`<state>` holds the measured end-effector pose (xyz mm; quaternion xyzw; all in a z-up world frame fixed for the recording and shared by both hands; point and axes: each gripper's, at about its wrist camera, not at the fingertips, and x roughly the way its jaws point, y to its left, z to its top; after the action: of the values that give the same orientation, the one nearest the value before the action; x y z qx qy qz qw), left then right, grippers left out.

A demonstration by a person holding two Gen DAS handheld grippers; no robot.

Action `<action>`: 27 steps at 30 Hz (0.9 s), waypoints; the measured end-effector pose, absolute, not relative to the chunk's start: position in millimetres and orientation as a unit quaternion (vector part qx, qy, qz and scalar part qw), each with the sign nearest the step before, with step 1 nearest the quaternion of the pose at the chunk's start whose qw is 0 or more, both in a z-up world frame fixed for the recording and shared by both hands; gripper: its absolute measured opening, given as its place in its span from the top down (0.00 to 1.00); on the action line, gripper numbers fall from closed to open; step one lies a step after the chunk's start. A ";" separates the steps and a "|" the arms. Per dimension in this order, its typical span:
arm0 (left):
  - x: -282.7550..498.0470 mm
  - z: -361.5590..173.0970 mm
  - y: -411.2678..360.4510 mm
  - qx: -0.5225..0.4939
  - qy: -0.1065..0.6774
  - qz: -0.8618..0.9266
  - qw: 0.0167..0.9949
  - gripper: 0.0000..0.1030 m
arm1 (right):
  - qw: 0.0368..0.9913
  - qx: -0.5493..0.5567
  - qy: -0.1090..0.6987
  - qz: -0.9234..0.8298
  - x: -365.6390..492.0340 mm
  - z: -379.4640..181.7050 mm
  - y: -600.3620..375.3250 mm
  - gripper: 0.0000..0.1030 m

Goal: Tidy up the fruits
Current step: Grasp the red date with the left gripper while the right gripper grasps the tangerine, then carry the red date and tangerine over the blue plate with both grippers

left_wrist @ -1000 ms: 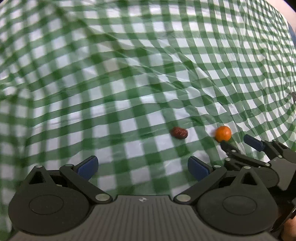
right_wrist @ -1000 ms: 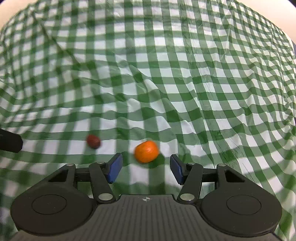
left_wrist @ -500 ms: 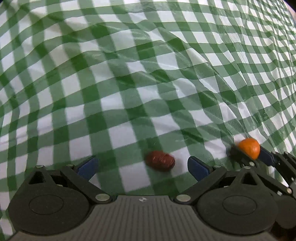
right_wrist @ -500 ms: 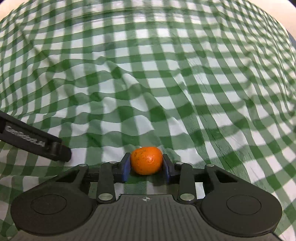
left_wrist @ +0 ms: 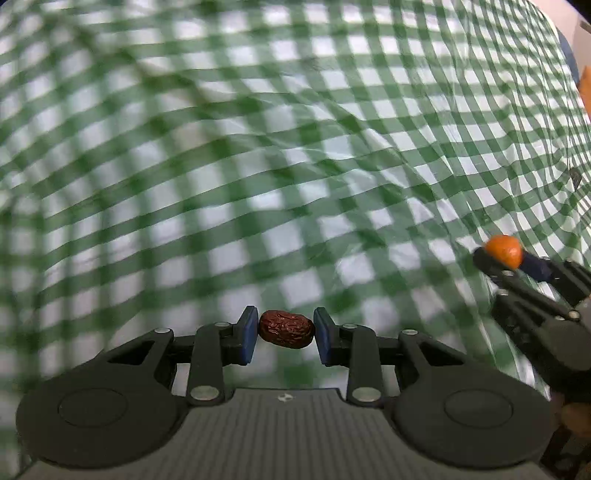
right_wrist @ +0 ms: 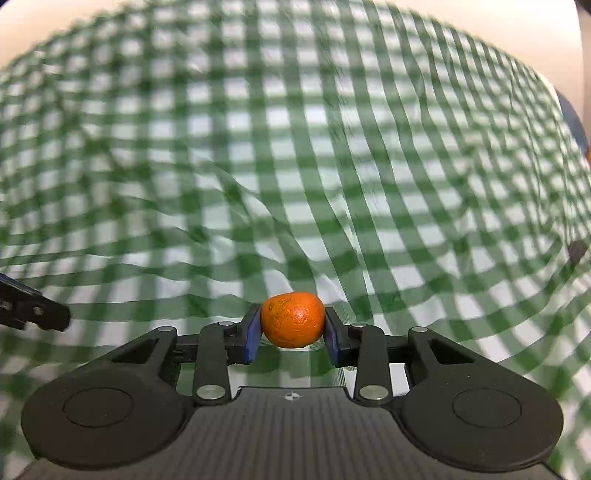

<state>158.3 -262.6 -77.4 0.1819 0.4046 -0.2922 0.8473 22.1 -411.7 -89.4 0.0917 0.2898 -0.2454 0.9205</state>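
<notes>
A wrinkled dark red date sits between the blue pads of my left gripper. Its jaws are closing and both pads touch the date's ends, which hang just above the cloth. My right gripper is shut on a small orange, held clear of the cloth. In the left wrist view the right gripper appears at the right edge with the orange at its tips. A finger of the left gripper juts in at the left of the right wrist view.
A wrinkled green-and-white checked tablecloth covers the whole table, with raised folds near the middle. A small dark object lies at the far right. The table's far edge meets a pale wall.
The left gripper came down over the date, its jaws closed onto it, and it lifted. The right gripper closed on the orange and rose slightly with it.
</notes>
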 end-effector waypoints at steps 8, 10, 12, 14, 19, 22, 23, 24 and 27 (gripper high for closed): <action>85.7 -39.7 -134.8 0.166 0.442 -0.216 0.855 0.65 | 0.927 0.118 0.339 -0.108 -50.6 -26.8 -313.0 0.65; 67.2 -31.4 -105.9 0.154 0.445 -0.202 0.859 0.65 | 0.923 0.140 0.350 -0.073 -60.3 -15.2 -288.8 0.65; 52.0 -24.6 -82.3 0.141 0.449 -0.191 0.862 0.65 | 0.923 0.139 0.356 -0.035 -68.2 -3.3 -260.4 0.65; 36.0 -18.3 -58.3 0.129 0.449 -0.183 0.865 0.65 | 0.927 0.122 0.355 0.000 -75.6 8.5 -231.5 0.65; -0.2 -11.6 -13.1 0.110 0.441 -0.171 0.874 0.65 | 0.934 0.076 0.345 0.062 -90.8 35.8 -177.7 0.65; -16.8 -10.5 8.1 0.096 0.436 -0.165 0.880 0.65 | 0.933 0.049 0.348 0.083 -99.2 44.9 -156.1 0.65; -20.3 -10.8 12.3 0.092 0.433 -0.164 0.881 0.65 | 0.932 0.044 0.349 0.087 -103.3 46.7 -151.3 0.65; -23.6 -10.6 17.4 0.089 0.432 -0.162 0.883 0.65 | 0.931 0.039 0.351 0.090 -106.1 48.5 -146.8 0.65; -29.5 -9.6 28.7 0.075 0.427 -0.160 0.887 0.65 | 0.929 0.034 0.356 0.093 -109.0 52.7 -141.6 0.65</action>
<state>-29.5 28.7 -9.6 0.0748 0.4271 -0.1604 0.8867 -109.0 -141.6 52.7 0.0339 0.3562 0.0930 0.9291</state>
